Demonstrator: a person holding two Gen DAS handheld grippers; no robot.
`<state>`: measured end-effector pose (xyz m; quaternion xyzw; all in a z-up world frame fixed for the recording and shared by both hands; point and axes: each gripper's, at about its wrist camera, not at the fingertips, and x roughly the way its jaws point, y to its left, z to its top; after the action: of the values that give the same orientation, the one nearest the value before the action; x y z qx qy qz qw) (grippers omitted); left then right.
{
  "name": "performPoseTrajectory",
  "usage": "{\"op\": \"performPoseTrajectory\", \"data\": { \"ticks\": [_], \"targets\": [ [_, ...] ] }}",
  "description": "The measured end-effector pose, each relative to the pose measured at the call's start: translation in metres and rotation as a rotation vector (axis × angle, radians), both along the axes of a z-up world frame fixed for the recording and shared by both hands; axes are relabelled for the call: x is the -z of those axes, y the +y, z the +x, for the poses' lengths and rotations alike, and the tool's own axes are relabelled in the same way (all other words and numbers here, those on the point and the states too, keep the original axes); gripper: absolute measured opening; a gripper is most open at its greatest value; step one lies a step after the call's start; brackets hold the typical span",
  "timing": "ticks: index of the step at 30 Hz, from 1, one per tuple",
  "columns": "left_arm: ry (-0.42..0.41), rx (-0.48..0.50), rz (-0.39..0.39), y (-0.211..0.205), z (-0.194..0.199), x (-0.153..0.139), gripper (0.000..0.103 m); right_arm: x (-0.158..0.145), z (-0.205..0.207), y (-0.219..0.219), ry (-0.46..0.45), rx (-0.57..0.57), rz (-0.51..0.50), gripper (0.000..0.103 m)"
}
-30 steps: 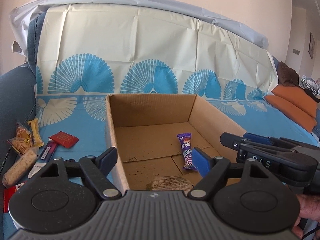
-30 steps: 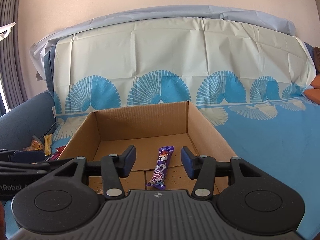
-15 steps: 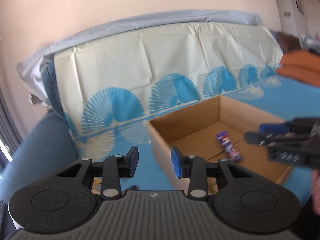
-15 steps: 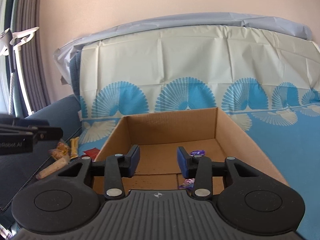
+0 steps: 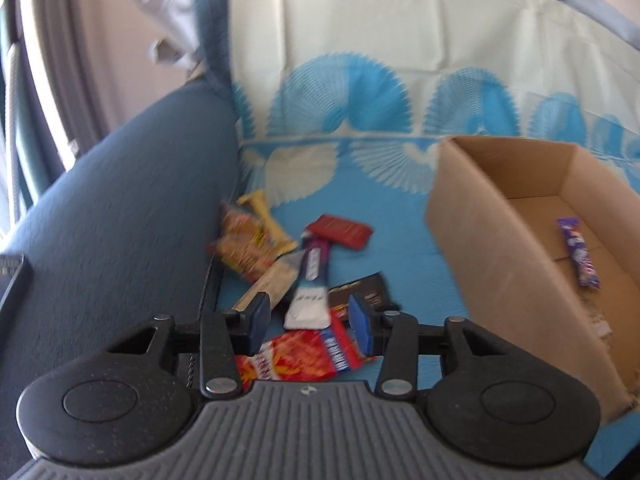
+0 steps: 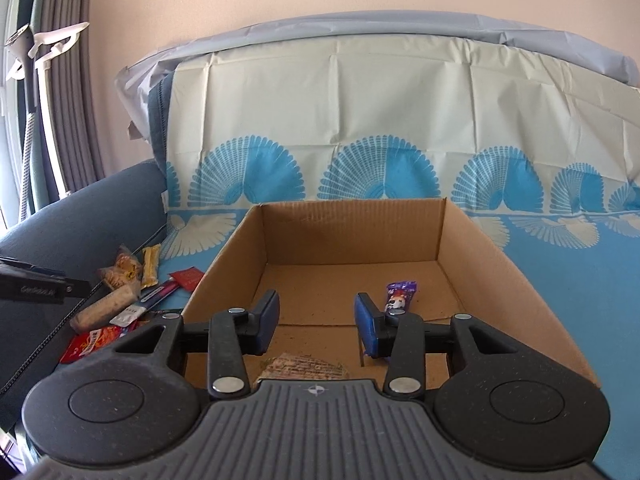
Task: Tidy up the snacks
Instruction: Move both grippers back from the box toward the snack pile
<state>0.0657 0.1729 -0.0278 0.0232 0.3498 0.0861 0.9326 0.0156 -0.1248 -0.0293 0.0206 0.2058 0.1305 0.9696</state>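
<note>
An open cardboard box (image 5: 472, 216) (image 6: 500, 264) sits on the blue-and-cream cloth. It holds a purple candy bar (image 5: 580, 252) (image 6: 400, 296) and a round biscuit pack (image 6: 304, 368). A pile of snacks lies left of the box: a red packet (image 5: 340, 230), a purple-and-white bar (image 5: 312, 280), a red chip bag (image 5: 304, 354), a yellow bar (image 5: 264, 216) and a beige roll (image 6: 104, 308). My left gripper (image 5: 308, 322) is open and empty, just above the pile. My right gripper (image 6: 316, 322) is open and empty over the box's near end.
The dark blue sofa arm (image 5: 100, 208) rises left of the pile. The sofa back, draped in the patterned cloth (image 6: 360, 120), stands behind the box. A curtain and a white stand (image 6: 36, 52) are at far left.
My left gripper swung left from the box to the snack pile and dropped toward it. My right gripper's jaws narrowed, then widened again, and it drew back slightly over the box.
</note>
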Motion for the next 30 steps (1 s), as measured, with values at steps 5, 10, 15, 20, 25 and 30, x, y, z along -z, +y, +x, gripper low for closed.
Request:
{"op": "performPoseTrajectory", "data": {
  "ticks": [5,10,15,20,25,30],
  "targets": [
    [0.069,-0.086,-0.069,0.022,0.016,0.013,0.066,0.000,-0.005,0.008,-0.008,-0.058,-0.021,0.052],
    [0.076,-0.068,-0.024,0.014,0.029,0.019,0.084,-0.002,-0.006,0.012,-0.004,-0.097,-0.007,0.058],
    [0.096,-0.052,0.015,0.006,0.047,0.031,0.092,-0.004,-0.011,0.020,-0.020,-0.162,0.014,0.063],
    [0.138,-0.079,0.040,0.008,0.066,0.046,0.095,-0.006,-0.017,0.032,-0.049,-0.223,-0.008,0.067],
    [0.195,-0.072,0.011,0.014,0.083,0.065,0.095,-0.006,-0.018,0.037,-0.054,-0.245,-0.016,0.068],
    [0.172,-0.081,0.019,0.020,0.091,0.069,0.088,-0.006,-0.017,0.034,-0.059,-0.234,-0.010,0.068]
  ]
}}
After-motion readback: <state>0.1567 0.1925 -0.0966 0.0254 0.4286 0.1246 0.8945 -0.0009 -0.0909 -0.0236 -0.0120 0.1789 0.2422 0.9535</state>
